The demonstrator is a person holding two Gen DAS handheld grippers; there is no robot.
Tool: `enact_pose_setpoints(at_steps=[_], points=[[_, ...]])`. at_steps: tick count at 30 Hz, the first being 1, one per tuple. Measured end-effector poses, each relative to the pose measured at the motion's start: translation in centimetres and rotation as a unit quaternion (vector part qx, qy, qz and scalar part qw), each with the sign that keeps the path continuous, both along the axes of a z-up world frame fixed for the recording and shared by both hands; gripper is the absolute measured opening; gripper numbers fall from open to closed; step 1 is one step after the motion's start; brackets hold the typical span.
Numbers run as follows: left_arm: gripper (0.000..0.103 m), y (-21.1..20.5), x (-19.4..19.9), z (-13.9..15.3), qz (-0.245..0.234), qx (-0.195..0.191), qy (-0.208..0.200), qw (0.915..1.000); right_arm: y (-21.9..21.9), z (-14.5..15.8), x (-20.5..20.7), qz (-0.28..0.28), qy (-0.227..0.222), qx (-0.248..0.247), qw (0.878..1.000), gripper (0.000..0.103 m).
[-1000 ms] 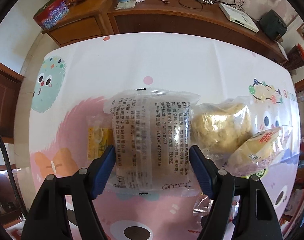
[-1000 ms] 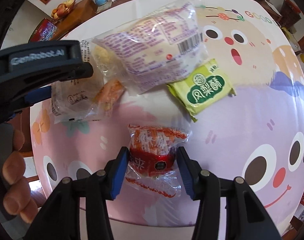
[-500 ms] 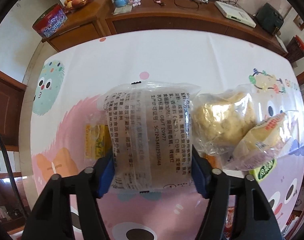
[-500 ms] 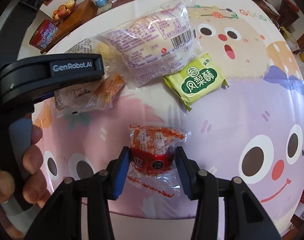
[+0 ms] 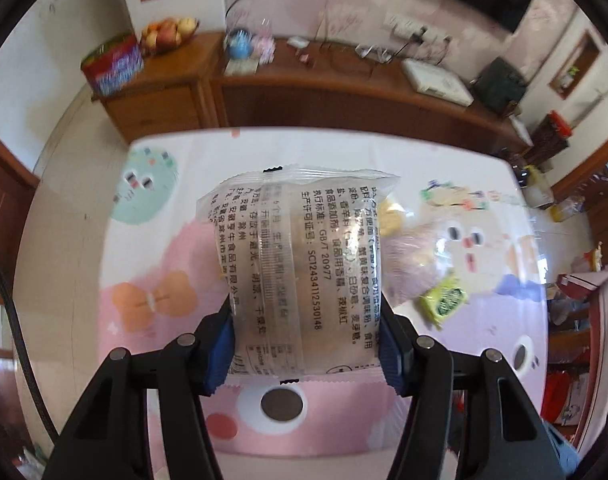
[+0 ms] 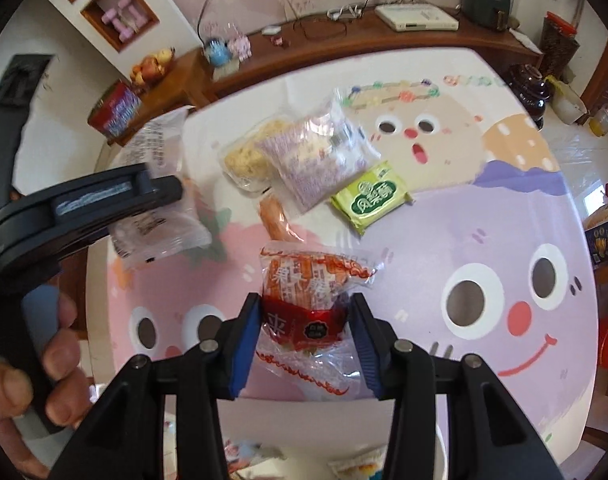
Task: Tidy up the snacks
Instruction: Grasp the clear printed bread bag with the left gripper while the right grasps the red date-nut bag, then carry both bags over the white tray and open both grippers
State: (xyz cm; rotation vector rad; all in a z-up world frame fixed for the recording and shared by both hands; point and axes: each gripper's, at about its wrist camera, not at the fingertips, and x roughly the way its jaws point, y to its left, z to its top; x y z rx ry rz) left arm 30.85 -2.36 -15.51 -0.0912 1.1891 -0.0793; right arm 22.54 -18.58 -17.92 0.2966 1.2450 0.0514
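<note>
My left gripper (image 5: 304, 352) is shut on a clear packet with black printed text (image 5: 300, 256) and holds it above the table. In the right wrist view that same gripper (image 6: 84, 208) and its packet (image 6: 156, 220) hang at the left, held by a person's hand (image 6: 44, 380). My right gripper (image 6: 304, 340) is shut on a red and orange snack packet (image 6: 304, 288), lifted off the cloth. On the table lie a green packet (image 6: 370, 194), a purple-printed bag (image 6: 316, 152), a pale noodle-cake packet (image 6: 246, 156) and a small orange packet (image 6: 276, 216).
The table (image 6: 464, 220) wears a cartoon-face cloth. Behind it a wooden sideboard (image 6: 344, 40) carries a red tin (image 6: 114, 110), a fruit bowl (image 6: 152, 66), cables and a white box (image 6: 416, 18). Boxes and clutter stand on the floor at the right.
The left jaws closed onto the clear packet. Both grippers then rose with their packets, so the table and the remaining snacks look smaller and farther below.
</note>
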Motion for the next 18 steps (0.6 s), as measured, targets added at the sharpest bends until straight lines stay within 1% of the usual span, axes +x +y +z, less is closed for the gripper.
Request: enact_pose_setpoints(at_steps=[3, 6, 9, 13, 18], points=[[0.059, 0.4, -2.3, 3.5, -0.026, 0.010, -0.029, 0.9992, -0.3, 2.6, -1.4, -0.007, -0.034, 0.010, 0.999, 0.044], [0.059, 0.7, -5.8, 6.7, -0.049, 0.017, -0.055, 0.9971, -0.4, 5.2, -3.5, -0.006, -0.070, 0.016, 0.997, 0.044], [0.059, 1.5, -9.3, 9.4, -0.060, 0.017, -0.074, 0.9954, 0.2, 7.4, -5.6, 0.002, -0.097, 0.009, 0.995, 0.044], [0.059, 2.7, -13.3, 11.5, -0.061, 0.015, -0.086, 0.9944, 0.5, 10.1, -8.7, 0.014, -0.130, 0.001, 0.991, 0.044], [0.059, 4.1, -17.3, 12.4, -0.062, 0.023, -0.085, 0.9941, 1.4, 12.1, -11.6, 0.032, -0.156, -0.012, 0.987, 0.045]])
